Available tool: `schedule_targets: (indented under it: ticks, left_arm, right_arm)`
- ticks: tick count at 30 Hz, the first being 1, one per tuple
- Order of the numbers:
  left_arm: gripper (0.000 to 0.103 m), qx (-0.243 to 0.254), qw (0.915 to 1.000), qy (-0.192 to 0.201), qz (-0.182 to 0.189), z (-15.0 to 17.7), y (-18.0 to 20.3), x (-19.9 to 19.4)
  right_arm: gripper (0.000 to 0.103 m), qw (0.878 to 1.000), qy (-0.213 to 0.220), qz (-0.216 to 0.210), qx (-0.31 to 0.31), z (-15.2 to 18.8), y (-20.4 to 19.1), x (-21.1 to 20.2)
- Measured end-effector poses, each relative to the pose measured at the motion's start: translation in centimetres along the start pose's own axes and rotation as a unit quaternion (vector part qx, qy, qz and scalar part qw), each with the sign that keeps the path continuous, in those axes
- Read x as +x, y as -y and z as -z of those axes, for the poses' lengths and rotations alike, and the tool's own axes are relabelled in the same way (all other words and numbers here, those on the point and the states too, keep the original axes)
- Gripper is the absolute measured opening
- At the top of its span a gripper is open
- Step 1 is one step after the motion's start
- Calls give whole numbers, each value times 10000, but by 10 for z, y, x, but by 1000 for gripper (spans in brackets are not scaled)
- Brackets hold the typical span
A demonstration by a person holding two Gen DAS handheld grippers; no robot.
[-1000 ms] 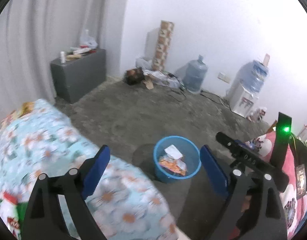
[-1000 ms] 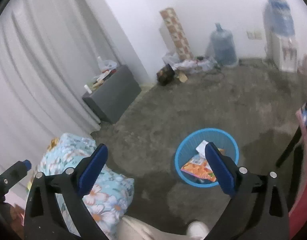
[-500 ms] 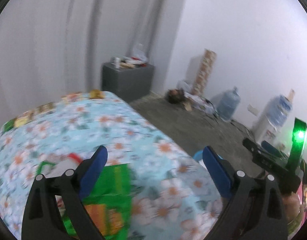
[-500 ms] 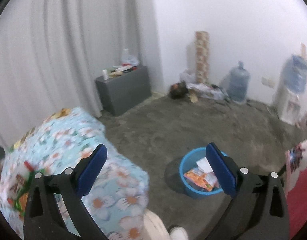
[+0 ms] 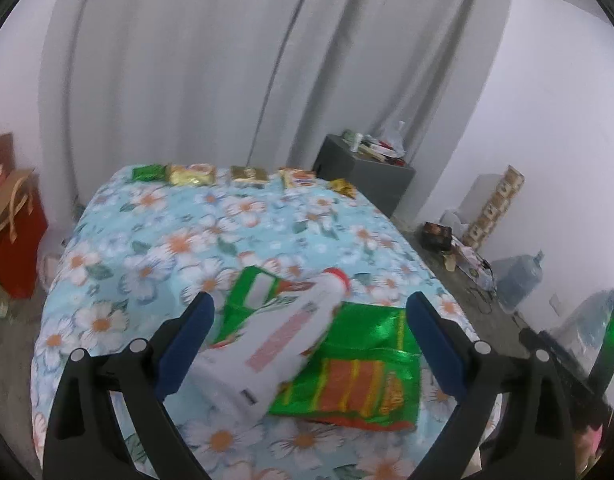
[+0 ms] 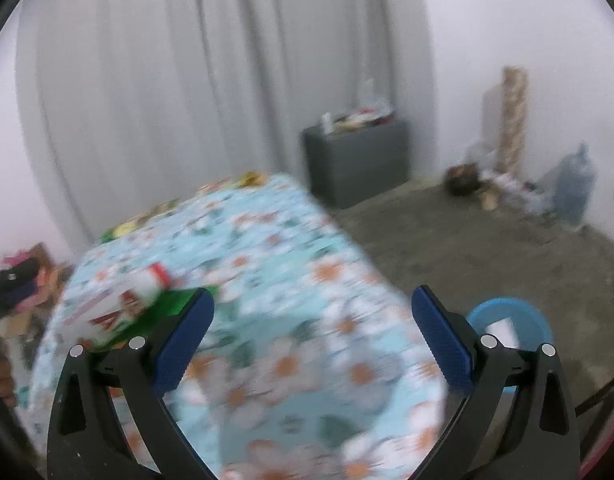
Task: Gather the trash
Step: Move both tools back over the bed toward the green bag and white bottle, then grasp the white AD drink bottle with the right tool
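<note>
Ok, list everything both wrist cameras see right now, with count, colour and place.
white bottle: 1, white, red cap, lying on table's near part
green snack bags: 2, green and orange, under and beside bottle
small packets: about 5, green, gold, far table edge
table: 1, blue floral cloth
blue bin: 1, on floor right of table, paper inside
grey cabinet: 1, by curtain, clutter on top
water jug: 1, bluish, by wall
red bag: 1, floor left of table
left gripper: open, above bottle
right gripper: open, over table
</note>
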State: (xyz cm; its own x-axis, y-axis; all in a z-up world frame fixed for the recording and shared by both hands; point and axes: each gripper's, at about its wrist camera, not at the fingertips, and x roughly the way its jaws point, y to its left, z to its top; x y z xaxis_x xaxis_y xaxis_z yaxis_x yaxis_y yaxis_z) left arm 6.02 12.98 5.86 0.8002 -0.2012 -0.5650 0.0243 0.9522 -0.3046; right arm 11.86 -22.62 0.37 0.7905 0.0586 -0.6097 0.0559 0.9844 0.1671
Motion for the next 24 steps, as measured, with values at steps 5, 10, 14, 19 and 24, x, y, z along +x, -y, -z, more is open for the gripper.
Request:
schedule_targets:
  ticks: [5, 10, 14, 19, 24]
  left_arm:
    - [95, -234, 9996, -124, -40, 10, -15, 6]
    - [95, -402, 9989, -194, -119, 14, -26, 14]
    - [95, -584, 9977, -275, -210, 16, -38, 21]
    - [95, -510, 9970, -297, -497, 19, -47, 23]
    - [95, -496, 9954, -278, -771, 20, -61, 18]
  right_arm:
    - [95, 9975, -413, -538, 186, 8, -18, 11]
    - [95, 9900, -705, -1140, 449, 7, -23, 14]
    - [94, 9690, -1012, -2064, 900, -3, -35, 22]
    - [88, 9391, -1450, -2891, 1162, -17, -75, 49]
    - [76, 9053, -2404, -3151, 1531, -12, -123, 103]
